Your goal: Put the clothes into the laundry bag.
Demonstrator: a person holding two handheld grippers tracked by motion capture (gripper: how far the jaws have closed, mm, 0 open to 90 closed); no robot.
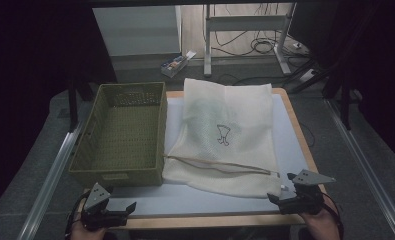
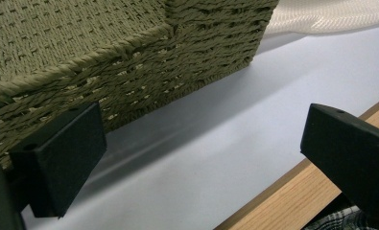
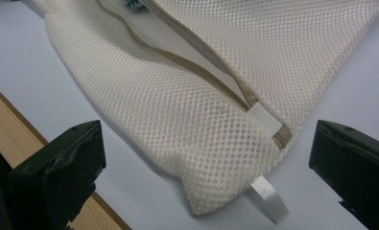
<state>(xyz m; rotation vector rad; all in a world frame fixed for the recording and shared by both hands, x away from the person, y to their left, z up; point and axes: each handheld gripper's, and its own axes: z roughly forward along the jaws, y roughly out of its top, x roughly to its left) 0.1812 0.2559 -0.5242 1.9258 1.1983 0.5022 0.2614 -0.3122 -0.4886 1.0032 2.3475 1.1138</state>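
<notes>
White desk [image 1: 195, 200] fills mid frame; mesh bag [image 1: 225, 135] lies centre-right, long axis running away from us. Our right gripper [image 1: 284, 187], jaws apart, sits at its near corner; left gripper [image 1: 120, 200], also apart, is by basket [image 1: 120, 132].

- A wooden-edged counter [image 1: 299, 131] with a pale bluish-white mat covering its top sits in the middle of the high view, its far edge toward the top of the frame.
- An olive-green woven rectangular basket [image 1: 119, 172] stands on the left half of the counter, its near wall toward the lower left of the frame.
- A cream mesh laundry bag with a tan zipper [image 1: 225, 135] lies flat on the right half, touching the basket's right wall; something dim and greenish shows through the mesh.
- The bag's near right corner, with a small white tab [image 3: 268, 195], rests on the mat at the lower right.
</notes>
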